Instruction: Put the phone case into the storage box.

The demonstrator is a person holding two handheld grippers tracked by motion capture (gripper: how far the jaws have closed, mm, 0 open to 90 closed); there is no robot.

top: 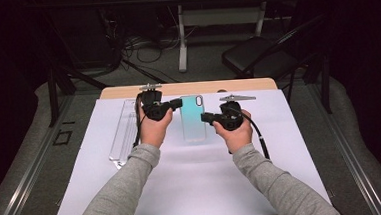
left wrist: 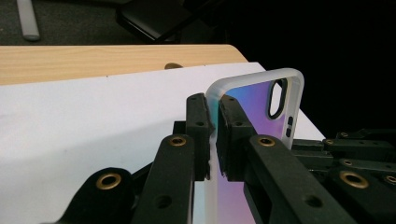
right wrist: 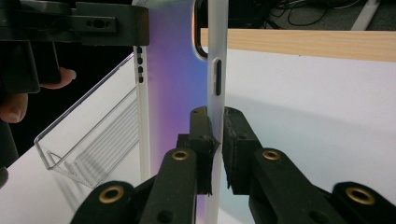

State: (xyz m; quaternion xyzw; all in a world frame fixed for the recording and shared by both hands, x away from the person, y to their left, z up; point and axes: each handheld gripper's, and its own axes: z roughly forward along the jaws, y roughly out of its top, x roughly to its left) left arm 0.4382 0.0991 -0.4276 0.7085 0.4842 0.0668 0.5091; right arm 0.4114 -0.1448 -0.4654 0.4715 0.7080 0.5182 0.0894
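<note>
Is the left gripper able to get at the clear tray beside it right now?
Probably not: the left gripper is shut on the phone case; the clear tray lies unblocked beside it.

In the left gripper view the left gripper [left wrist: 215, 135] pinches the phone case [left wrist: 252, 107], and we lose the case's lower end below the picture's bottom edge; its jaws cover part of the rim. In the right gripper view, the case's top runs past the upper edge above the right gripper [right wrist: 215, 149], and the clear tray [right wrist: 88, 140] left of the jaws is partly hidden behind the case
</note>
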